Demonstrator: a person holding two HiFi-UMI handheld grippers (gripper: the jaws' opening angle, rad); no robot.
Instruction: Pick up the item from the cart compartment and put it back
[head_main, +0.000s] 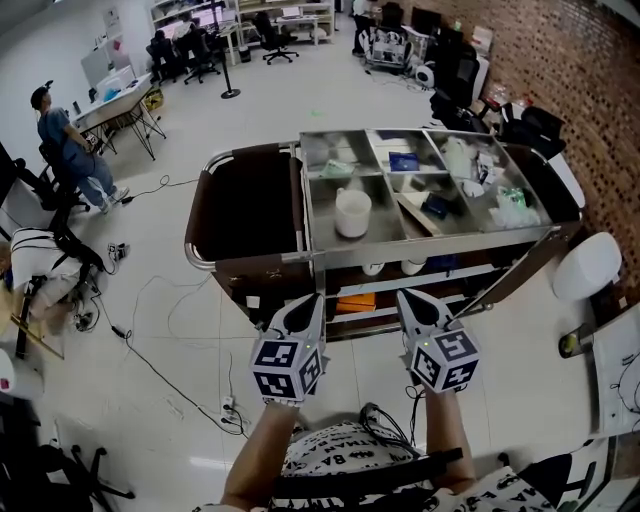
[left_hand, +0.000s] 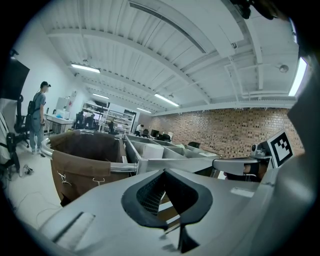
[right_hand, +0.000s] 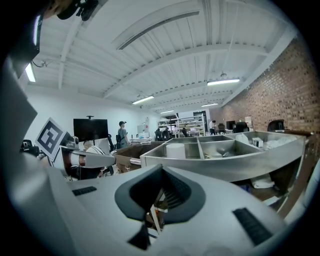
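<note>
Right now you're holding both grippers side by side, just short of the cart's (head_main: 420, 250) near rim. At the cart's left end, a brown bag (head_main: 245, 205) is hanging open. Your left gripper (head_main: 312, 302) is pointing toward the cart, its jaws pressing together on nothing. The white cup (head_main: 352, 212) is standing upright in the near-left compartment (head_main: 322, 225), apart from both grippers. Your right gripper (head_main: 408, 298) is likewise showing jaws fully closed and empty. Small items (head_main: 500, 195) are lying in the compartments farther right.
</note>
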